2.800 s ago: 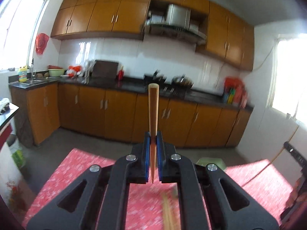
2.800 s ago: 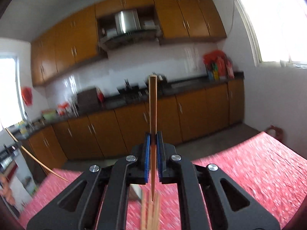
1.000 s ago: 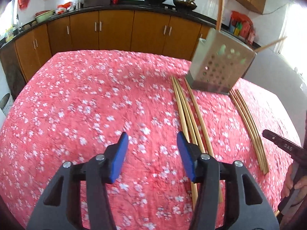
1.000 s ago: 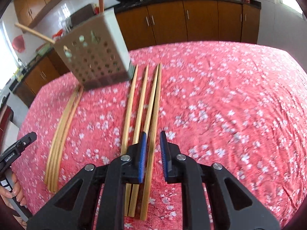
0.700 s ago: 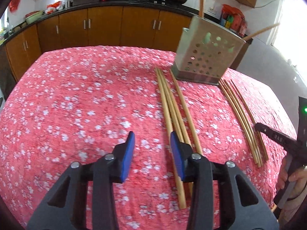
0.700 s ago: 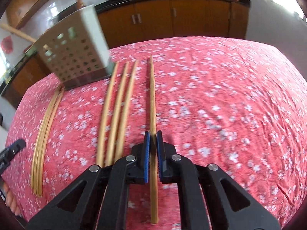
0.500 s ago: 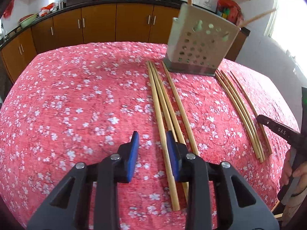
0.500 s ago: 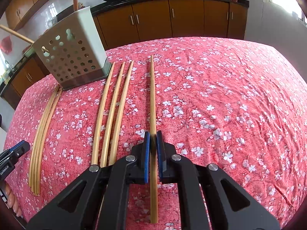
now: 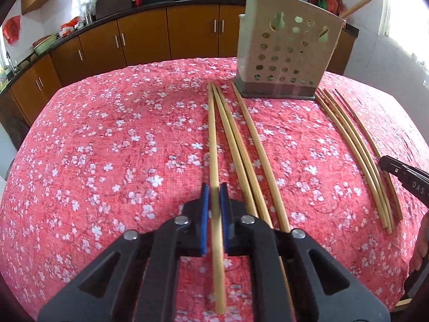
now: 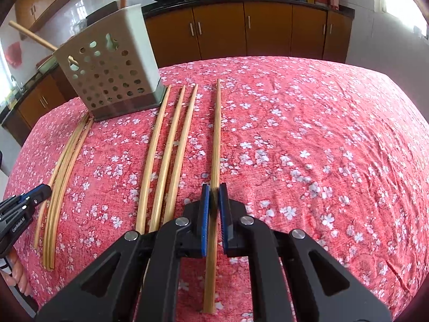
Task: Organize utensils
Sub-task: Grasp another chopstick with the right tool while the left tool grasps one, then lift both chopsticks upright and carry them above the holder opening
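Observation:
A perforated beige utensil holder stands at the far side of the table with two chopsticks in it. My left gripper is shut on a bamboo chopstick, the leftmost of its group. My right gripper is shut on another chopstick, which lies apart to the right of three loose chopsticks. Both held chopsticks lie low along the red floral tablecloth.
Several more chopsticks lie right of the holder in the left wrist view, the same bundle on the left in the right wrist view. The other gripper's tip sits by that bundle. Kitchen cabinets stand behind.
Both grippers dropped two chopsticks into the holder and came down to the table. The right one shut on a chopstick and pulled it aside; the left one has closed on the leftmost chopstick.

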The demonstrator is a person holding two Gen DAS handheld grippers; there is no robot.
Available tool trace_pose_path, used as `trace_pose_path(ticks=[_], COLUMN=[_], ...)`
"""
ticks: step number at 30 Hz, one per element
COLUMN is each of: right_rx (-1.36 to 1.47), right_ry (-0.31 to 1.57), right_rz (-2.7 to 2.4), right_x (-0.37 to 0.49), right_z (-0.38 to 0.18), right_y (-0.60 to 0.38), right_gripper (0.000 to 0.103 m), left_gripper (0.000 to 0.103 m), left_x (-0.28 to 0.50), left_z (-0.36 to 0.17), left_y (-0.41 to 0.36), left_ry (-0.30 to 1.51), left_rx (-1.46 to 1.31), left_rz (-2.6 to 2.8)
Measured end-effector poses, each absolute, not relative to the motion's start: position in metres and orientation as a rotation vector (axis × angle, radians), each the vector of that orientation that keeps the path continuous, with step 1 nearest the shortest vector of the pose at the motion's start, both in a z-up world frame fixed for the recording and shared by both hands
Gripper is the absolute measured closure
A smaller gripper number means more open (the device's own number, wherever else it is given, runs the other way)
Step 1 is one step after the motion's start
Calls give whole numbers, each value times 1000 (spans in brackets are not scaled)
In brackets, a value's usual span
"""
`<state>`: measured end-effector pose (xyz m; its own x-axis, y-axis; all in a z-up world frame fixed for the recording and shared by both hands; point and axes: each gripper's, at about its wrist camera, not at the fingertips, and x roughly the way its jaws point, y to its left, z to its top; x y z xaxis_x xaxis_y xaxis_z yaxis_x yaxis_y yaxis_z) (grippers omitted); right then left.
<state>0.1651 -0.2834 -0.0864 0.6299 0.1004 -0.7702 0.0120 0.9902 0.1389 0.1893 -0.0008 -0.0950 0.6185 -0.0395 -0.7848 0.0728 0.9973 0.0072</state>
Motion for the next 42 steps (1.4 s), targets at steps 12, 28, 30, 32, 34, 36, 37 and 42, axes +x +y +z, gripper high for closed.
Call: trace_pose_path(ticks=[12, 28, 30, 32, 34, 36, 37, 42], right_rx=[152, 140, 144, 148, 148, 147, 148, 148], right_ry=[868, 869, 869, 869, 869, 869, 869, 870], right_rz=[-30, -35, -33, -31, -31, -31, -31, -31], right_x=[181, 181, 181, 180, 181, 181, 181, 181], right_z=[-88, -88, -88, -88, -88, -88, -88, -88], right_y=[-313, -311, -311, -311, -311, -312, -312, -312], right_gripper=[95, 94, 94, 94, 94, 94, 94, 94], left_gripper=[93, 90, 90, 90, 90, 90, 90, 89], left_x=[194, 192, 193, 193, 194, 194, 193, 193], left_z=[-93, -91, -92, -92, -92, -92, -92, -92], left_y=[62, 63, 63, 63, 63, 62, 63, 63], left_ry=[893, 895, 895, 895, 896, 896, 896, 896], left_rx=[-25, -46, -45, -49, -51, -50, -50, -54], left_rz=[2, -2, -2, -3, -4, -4, -4, -5])
